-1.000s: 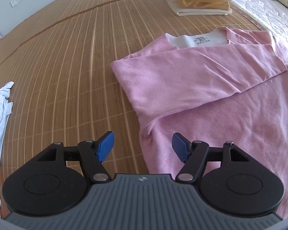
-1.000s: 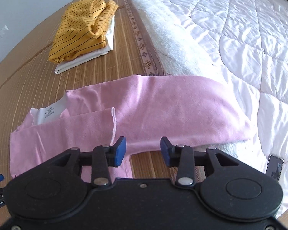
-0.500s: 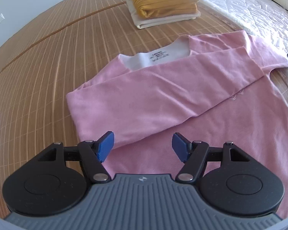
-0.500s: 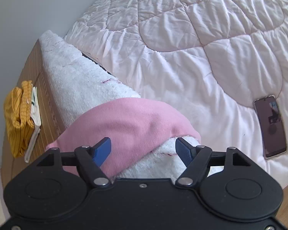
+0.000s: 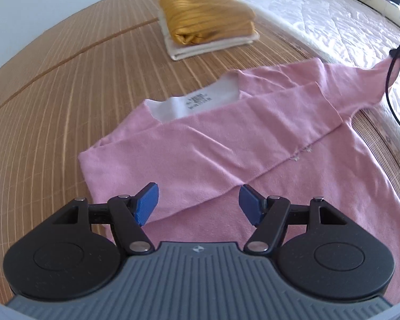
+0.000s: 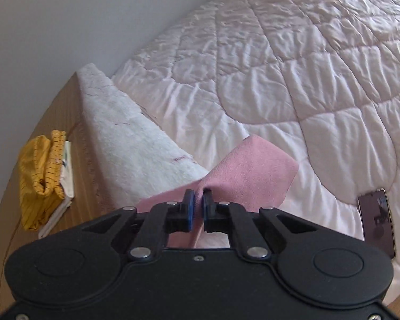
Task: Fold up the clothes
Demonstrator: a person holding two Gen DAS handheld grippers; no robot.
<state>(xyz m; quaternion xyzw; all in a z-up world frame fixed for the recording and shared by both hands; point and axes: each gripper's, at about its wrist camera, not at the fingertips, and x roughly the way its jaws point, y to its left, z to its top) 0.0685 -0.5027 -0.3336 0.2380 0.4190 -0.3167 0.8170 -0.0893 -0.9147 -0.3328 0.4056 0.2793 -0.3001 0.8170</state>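
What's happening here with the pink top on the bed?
A person holding two grippers is folding a pink top spread on a bamboo mat. The right gripper has pinched the end of one sleeve over the white quilt. The left gripper hovers open above the top. A yellow striped garment lies folded nearby.

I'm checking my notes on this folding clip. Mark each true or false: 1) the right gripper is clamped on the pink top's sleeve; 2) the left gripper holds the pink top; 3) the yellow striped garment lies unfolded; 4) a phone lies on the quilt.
1) True: the right gripper is shut on the sleeve of the pink top.
2) False: the left gripper is open, holding nothing.
3) False: the yellow striped garment is folded, on a white one.
4) True: phone, quilt.
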